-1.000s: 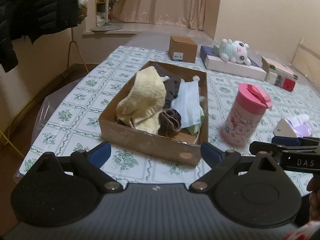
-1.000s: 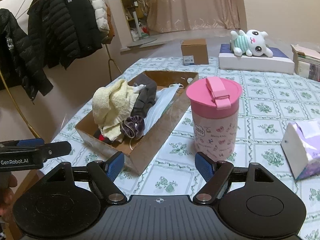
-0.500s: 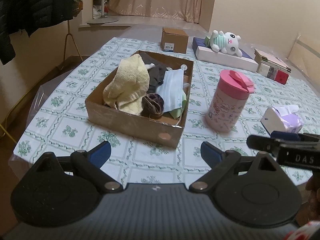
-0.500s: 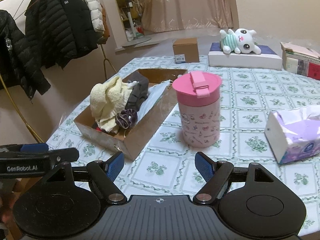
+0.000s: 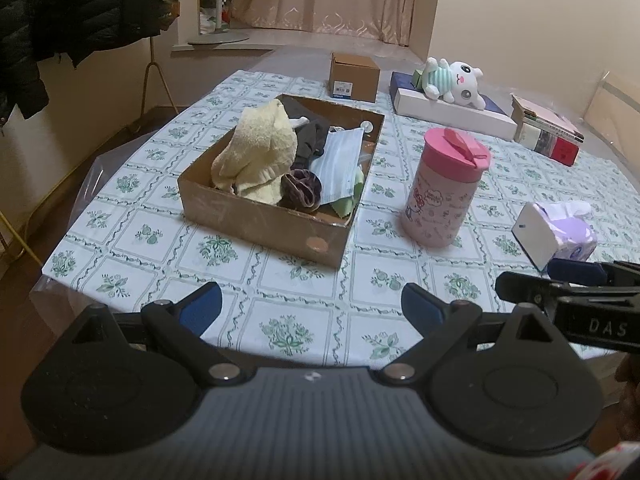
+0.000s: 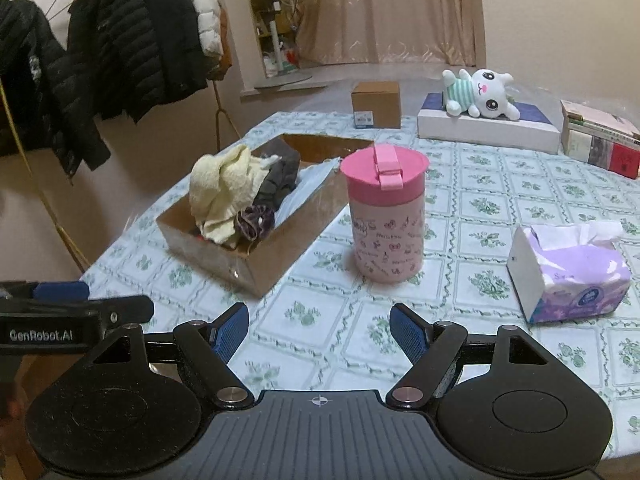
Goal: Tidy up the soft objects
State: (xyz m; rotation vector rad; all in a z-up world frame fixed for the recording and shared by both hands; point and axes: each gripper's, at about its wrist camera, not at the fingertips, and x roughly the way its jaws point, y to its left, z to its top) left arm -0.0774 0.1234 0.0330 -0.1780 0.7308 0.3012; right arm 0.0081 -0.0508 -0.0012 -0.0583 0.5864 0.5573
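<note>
A shallow brown cardboard box (image 5: pixel 280 204) sits on the green-patterned white tablecloth (image 5: pixel 296 332), already heaped with soft goods: a crumpled pale yellow towel (image 5: pixel 256 156), a dark grey cloth (image 5: pixel 310 138), a light blue pleated face mask (image 5: pixel 340 164) and a dark purple velvet scrunchie (image 5: pixel 301 189). The box appears to serve as the collecting place, with hard items such as the pink-lidded patterned tumbler (image 6: pixel 385 216) left standing just beside it. A white plush rabbit in a striped green top (image 6: pixel 480 94) lies on a flat white and navy box (image 6: pixel 486 128) at the far side of the table, and a lilac pack of soft tissues (image 6: pixel 568 270) rests near the right. The left gripper (image 5: pixel 310 308) and the right gripper (image 6: pixel 319 330) hover at the near table edge, jaws spread wide, gripping nothing. The filled box lies ahead of both, well apart from the fingertips; the plush rabbit, seemingly yet to be sorted, is farther off.
</note>
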